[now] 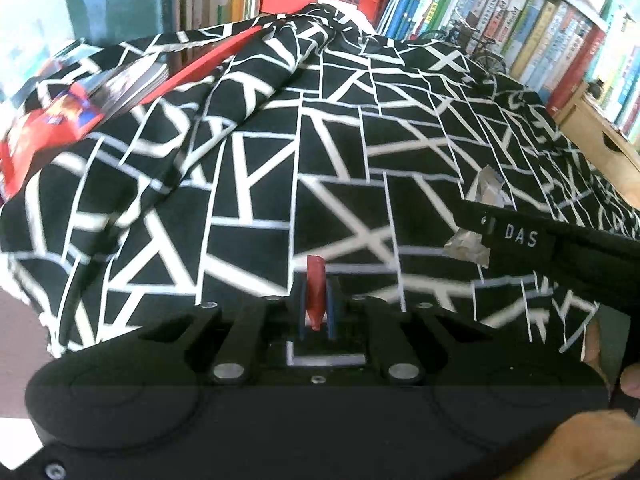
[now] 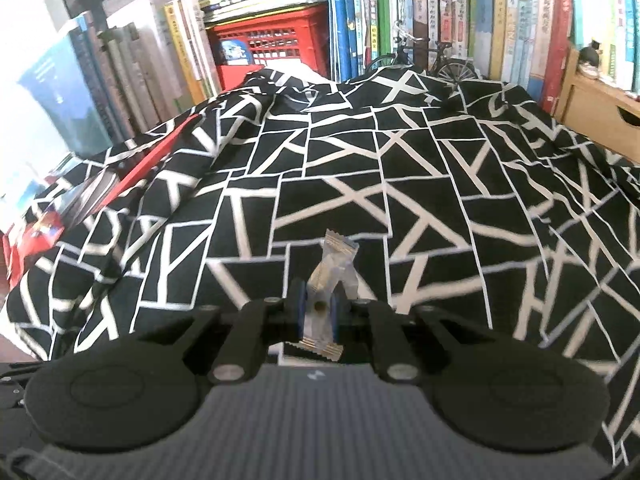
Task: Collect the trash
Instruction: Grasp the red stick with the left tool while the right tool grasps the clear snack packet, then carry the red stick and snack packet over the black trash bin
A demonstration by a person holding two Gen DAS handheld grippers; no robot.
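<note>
My left gripper (image 1: pixel 316 308) is shut on a small red wrapper (image 1: pixel 315 286) that stands up between its blue pads, above the black-and-white patterned cloth (image 1: pixel 280 168). My right gripper (image 2: pixel 318 312) is shut on a clear silvery wrapper (image 2: pixel 334 264), crumpled and sticking up past the fingertips. In the left wrist view the right gripper (image 1: pixel 486 222) reaches in from the right, with the same silvery wrapper (image 1: pixel 470 246) showing at its tip, close to the left gripper.
The patterned cloth (image 2: pixel 400 180) covers the whole table. Red books and magazines (image 1: pixel 60 116) lie at its left edge. Bookshelves (image 2: pixel 480 12), a red crate (image 2: pixel 272 40), a model bicycle (image 2: pixel 432 60) and a wooden box (image 2: pixel 600 116) stand behind. A hand (image 1: pixel 596 436) shows at bottom right.
</note>
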